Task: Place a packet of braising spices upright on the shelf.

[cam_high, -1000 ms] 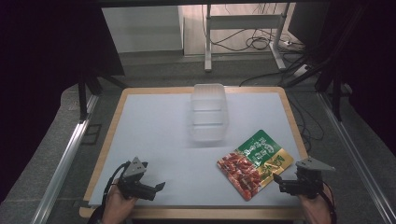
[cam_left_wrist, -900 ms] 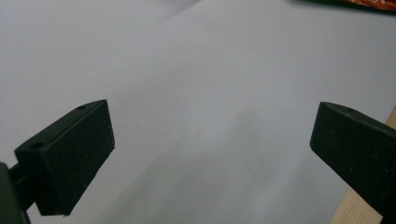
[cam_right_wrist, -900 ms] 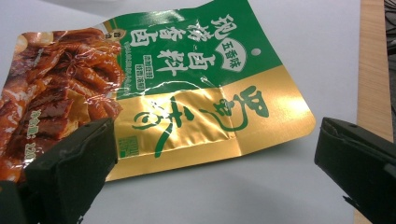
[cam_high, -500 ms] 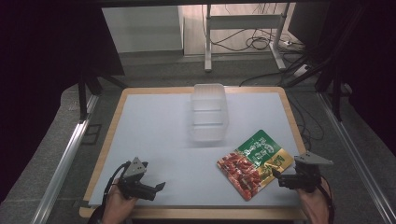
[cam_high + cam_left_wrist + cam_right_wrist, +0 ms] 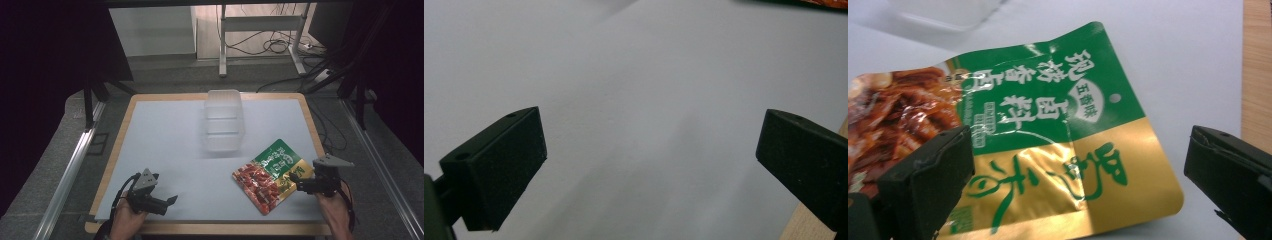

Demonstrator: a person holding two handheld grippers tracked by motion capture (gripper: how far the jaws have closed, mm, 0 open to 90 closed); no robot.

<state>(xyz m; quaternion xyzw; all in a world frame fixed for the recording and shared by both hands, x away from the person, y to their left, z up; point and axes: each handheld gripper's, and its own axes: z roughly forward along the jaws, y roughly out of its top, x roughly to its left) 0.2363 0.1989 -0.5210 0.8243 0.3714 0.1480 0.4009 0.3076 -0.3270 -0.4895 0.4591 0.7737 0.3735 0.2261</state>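
Right gripper [image 5: 300, 184] has advanced to the pouch [image 5: 270, 176] lying at the table's [image 5: 165, 135] near right, jaws spread astride its gold corner, pickup judged imminent; left gripper [image 5: 167, 202] idles, spread.

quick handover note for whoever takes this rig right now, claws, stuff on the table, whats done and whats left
Right claw: open, jaws astride the gold corner of the packet, not yet closed.
Left claw: open, holds nothing, over bare mat near the front left.
Packet lies flat at front right; clear box sits empty at mid back.
Done: right claw lined up on the packet.
Left: probably close on it, lift, and put it in the box.
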